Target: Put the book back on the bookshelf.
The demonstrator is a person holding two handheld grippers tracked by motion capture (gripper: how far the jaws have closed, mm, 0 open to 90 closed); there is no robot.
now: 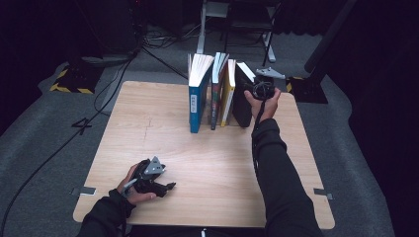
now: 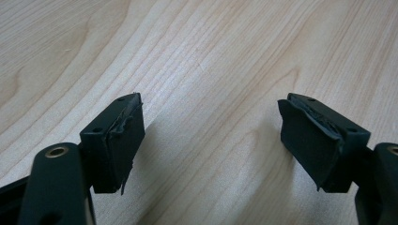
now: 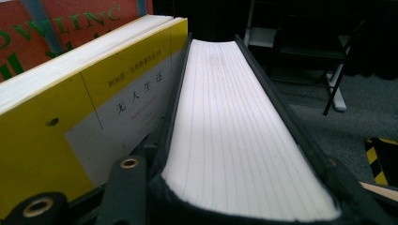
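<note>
Right gripper (image 1: pixel 260 85) clamps black book (image 3: pixel 234 136), left gripper (image 2: pixel 211 145) wide, idle on table (image 1: pixel 217 163).

Person in long black sleeves (image 1: pixel 279 173). Left gripper (image 1: pixel 157 183): black body carrying a grey three-cornered plate (image 1: pixel 155 166); its black rubber pads (image 2: pixel 123 140), frayed at the edges, sit on jaw blocks with small screw holes and brass-ringed pivots (image 2: pixel 57 151). Right gripper (image 1: pixel 257 84): black, likewise plated, a black cable (image 1: pixel 256 129) trailing behind it.
</note>
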